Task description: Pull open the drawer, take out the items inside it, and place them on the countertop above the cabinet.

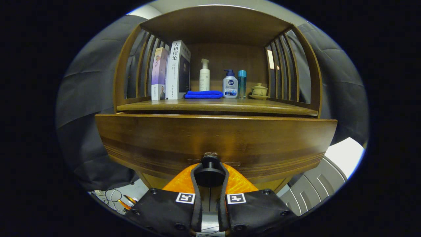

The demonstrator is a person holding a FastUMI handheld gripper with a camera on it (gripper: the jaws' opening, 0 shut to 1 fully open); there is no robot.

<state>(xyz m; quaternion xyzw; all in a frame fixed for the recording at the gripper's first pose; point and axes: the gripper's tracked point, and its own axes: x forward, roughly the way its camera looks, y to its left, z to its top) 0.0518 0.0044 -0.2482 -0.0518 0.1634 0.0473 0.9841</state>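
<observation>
Wooden cabinet (215, 62) with slatted sides, seen from the claw's own camera looking forward along its fingers. The drawer (215, 138) forms the cabinet's lower front; its panel stands forward of the counter (217, 106) above it, a dark gap showing along the panel's upper edge, which suggests the drawer is already partly drawn out. The interior lies below the sightline, so the items to be removed cannot be made out.

On the counter, set back toward the rear wall so that the front strip is bare (the likely landing place for whatever the drawer holds), stand, largest first: two upright books (172, 70) leaning against the left slats; a white pump bottle (204, 76); a squat pump bottle (230, 85); a slim teal bottle (242, 83) just beside it; a folded blue cloth (203, 94) lying flat ahead of the white bottle; and a small lidded cup on its saucer (259, 90) near the right slats.

Smallest, and central to the step in hand: the dark round knob (210, 170) at the panel's lower middle. The claw (210, 174) is closed narrowly around it, one finger pressing each side, gripping behind the knob's flared head so that a straight pull toward the camera carries the drawer without slipping. Judged stage: opening under way, retrieval not yet begun.
</observation>
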